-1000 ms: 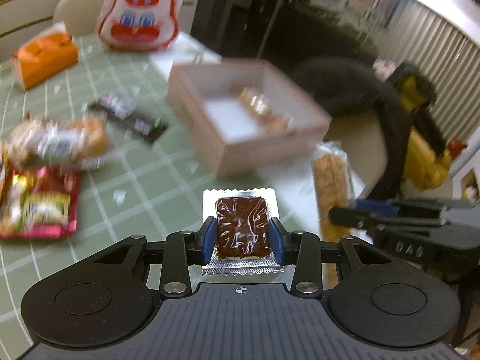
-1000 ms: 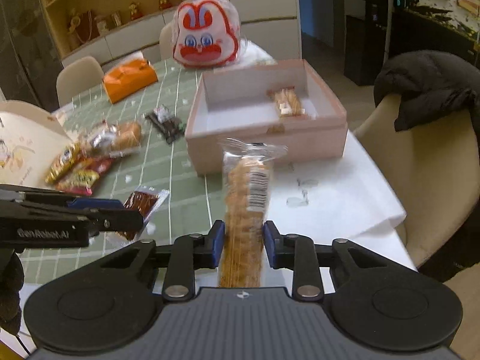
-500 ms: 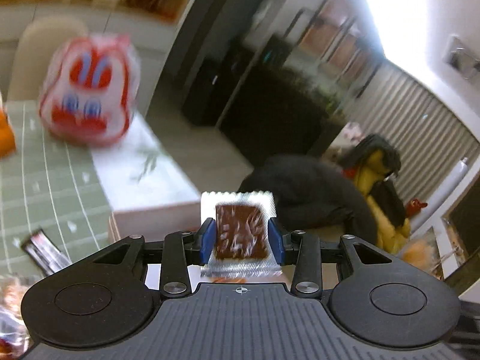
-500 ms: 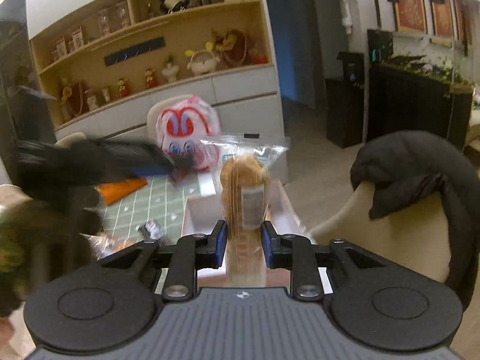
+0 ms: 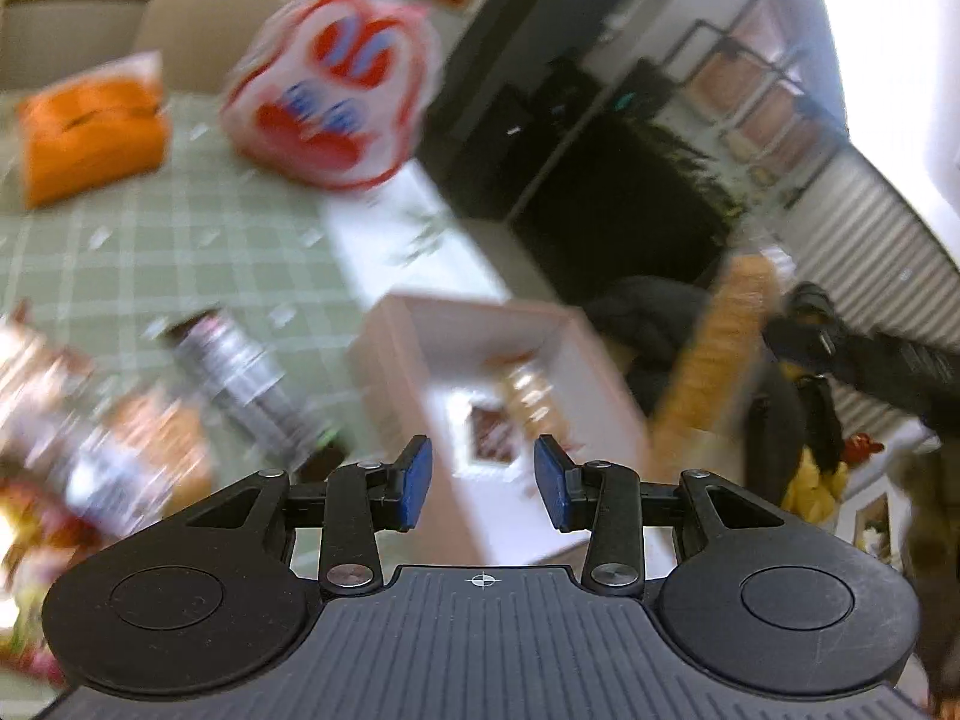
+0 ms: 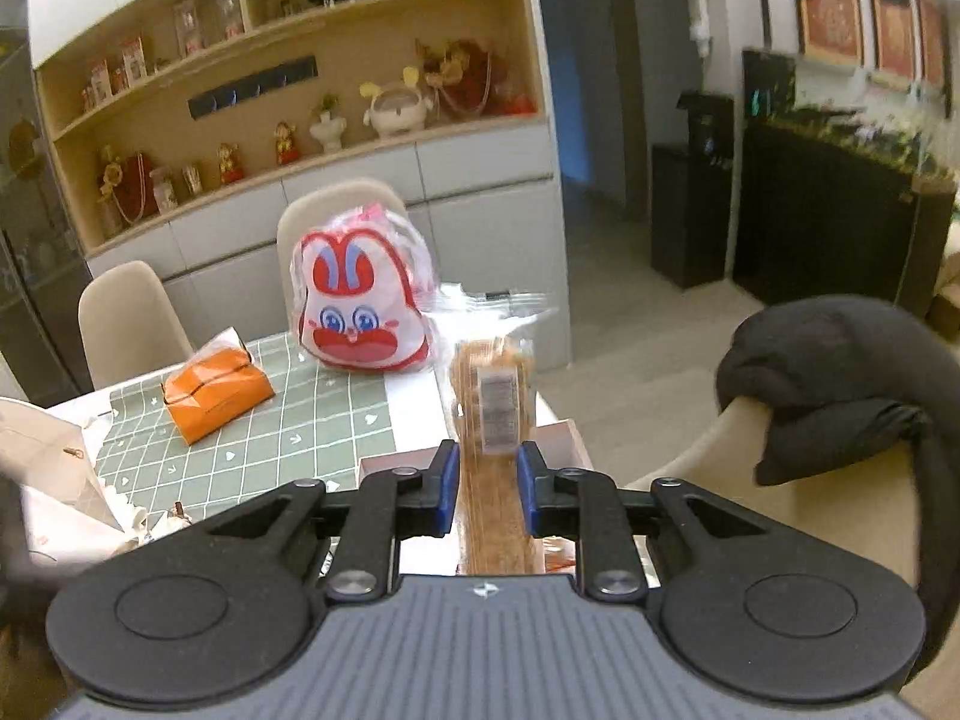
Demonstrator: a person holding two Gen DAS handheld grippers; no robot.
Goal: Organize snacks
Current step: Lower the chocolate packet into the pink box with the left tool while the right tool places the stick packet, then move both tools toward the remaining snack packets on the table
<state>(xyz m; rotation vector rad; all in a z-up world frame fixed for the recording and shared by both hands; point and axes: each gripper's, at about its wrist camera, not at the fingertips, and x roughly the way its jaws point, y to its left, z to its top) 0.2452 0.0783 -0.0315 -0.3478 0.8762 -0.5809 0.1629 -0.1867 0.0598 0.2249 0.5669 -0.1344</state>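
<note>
Orange pack [image 6: 214, 397]: it lies at the far left of your bench [image 6: 324, 420], on the green checked cloth, well apart from the box.
Rabbit-face bag [image 6: 359, 306]: it stands upright at the back edge of the bench, right of the orange pack, with a pale chair behind it.
Loose snacks [image 5: 150, 414]: in the left wrist view several wrapped packets lie on the cloth left of the box (all blurred, so you cannot read any of them).
Left gripper [image 5: 483, 475]: your jaws stand wide with nothing between the blue pads; the gripper hangs over the near wall of the box.
Pink box [image 5: 606, 372]: it sits open-topped at the right part of the bench, on the white sheet beside the green cloth.
Brown packet [image 5: 491, 435]: it lies flat on the box floor, beside a paler snack [image 5: 531, 396] already in there.
Right gripper [image 6: 487, 483]: your jaws are narrow and pinch the cracker sleeve [image 6: 492, 402] by its lower part (they have just been closing further on it).
Cracker sleeve: it stands nearly upright in the jaws, raised above the box, its crimped clear end at the top.
Dark coat [image 6: 840, 384]: it drapes over the beige chair at the far right, apart from the bench.
</note>
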